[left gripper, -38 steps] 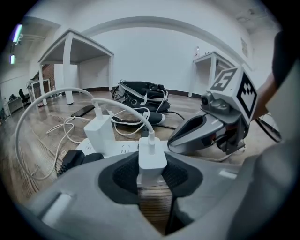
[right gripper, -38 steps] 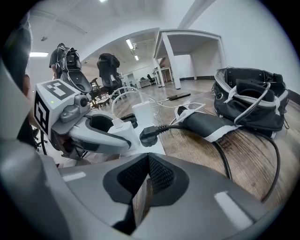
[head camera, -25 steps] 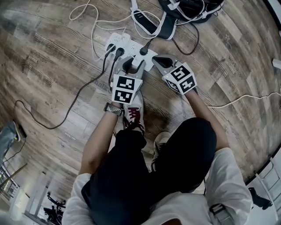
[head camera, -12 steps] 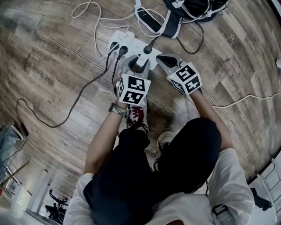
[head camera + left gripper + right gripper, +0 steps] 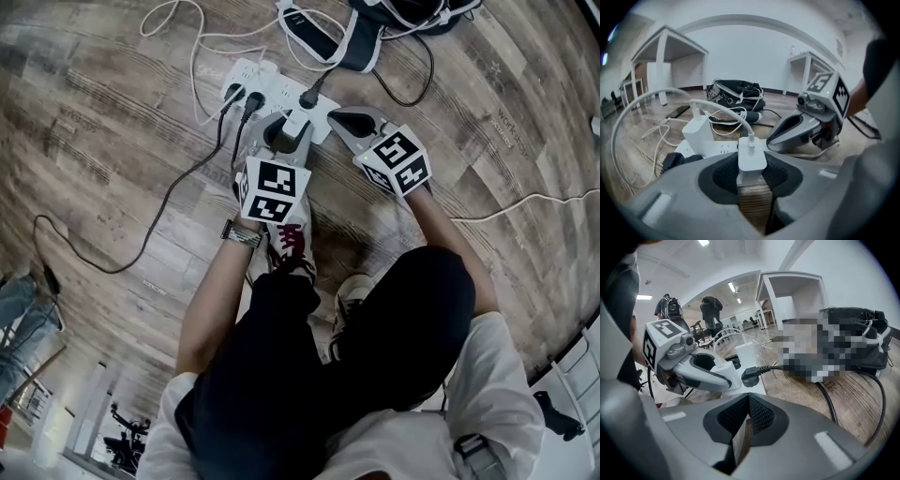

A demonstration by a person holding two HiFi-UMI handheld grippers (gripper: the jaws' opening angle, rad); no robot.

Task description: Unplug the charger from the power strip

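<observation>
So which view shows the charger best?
The left gripper view: the charger sits close and centred, clamped between the jaws. The head view shows only a white sliver of it; the right gripper view shows a small part, side-on.

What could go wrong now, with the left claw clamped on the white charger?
The right claw sits shut beside the power strip, not clearly pinning it; the strip might lift with the charger, if still seated, in the left claw. The charger's white cable arcs past the second charger and could drag on it.
</observation>
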